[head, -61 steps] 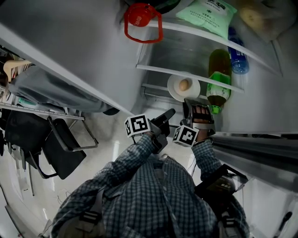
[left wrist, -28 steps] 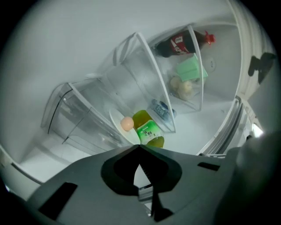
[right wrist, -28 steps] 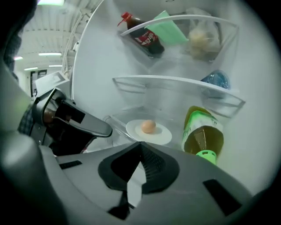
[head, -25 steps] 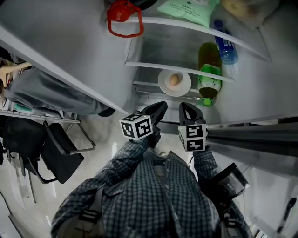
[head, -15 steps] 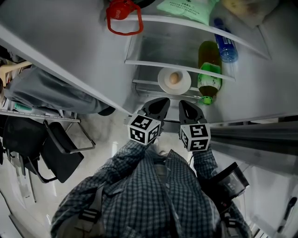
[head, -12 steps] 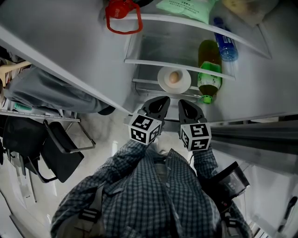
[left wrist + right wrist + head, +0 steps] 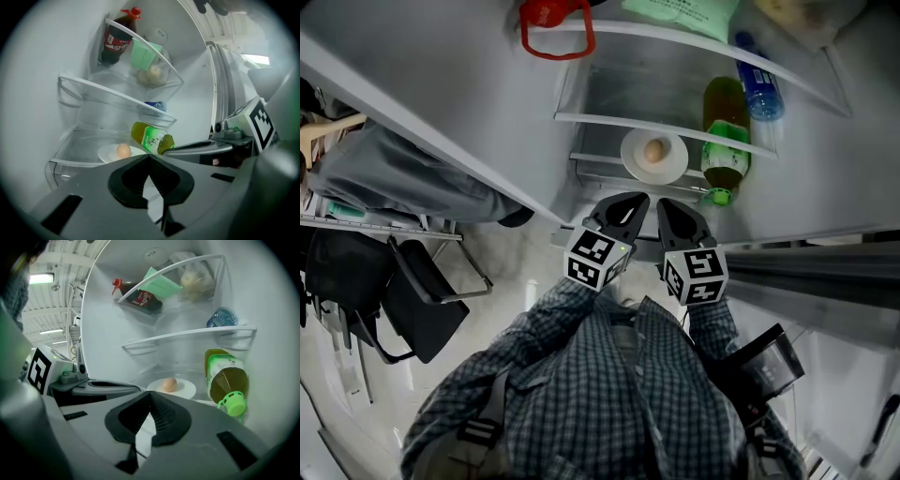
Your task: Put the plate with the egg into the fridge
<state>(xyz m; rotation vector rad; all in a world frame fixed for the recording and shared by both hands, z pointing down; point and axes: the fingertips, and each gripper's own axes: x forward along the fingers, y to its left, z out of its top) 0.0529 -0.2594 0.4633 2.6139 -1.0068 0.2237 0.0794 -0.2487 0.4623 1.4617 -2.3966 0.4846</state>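
A white plate (image 7: 633, 161) bearing a brown egg (image 7: 654, 150) rests on a clear fridge shelf (image 7: 591, 120), next to a lying green tea bottle (image 7: 724, 131). My left gripper (image 7: 625, 203) and right gripper (image 7: 667, 207) hang side by side just outside the fridge, below the plate, both shut and holding nothing. In the left gripper view the egg (image 7: 123, 150) and plate (image 7: 106, 153) lie beyond the shut left gripper (image 7: 149, 157). The right gripper view shows the plate (image 7: 186, 389) and egg (image 7: 169, 385) past the shut right gripper (image 7: 151, 393).
Upper shelves hold a red-handled dark bottle (image 7: 556, 23), a green packet (image 7: 684, 11) and a blue water bottle (image 7: 759, 86). The open fridge door (image 7: 422, 103) stretches along the left. A black chair (image 7: 422, 300) stands on the floor at the lower left.
The right gripper, once up at the plate, has drawn back out of the fridge. The left gripper has swung right beside it. The plate with the egg stays on the shelf.
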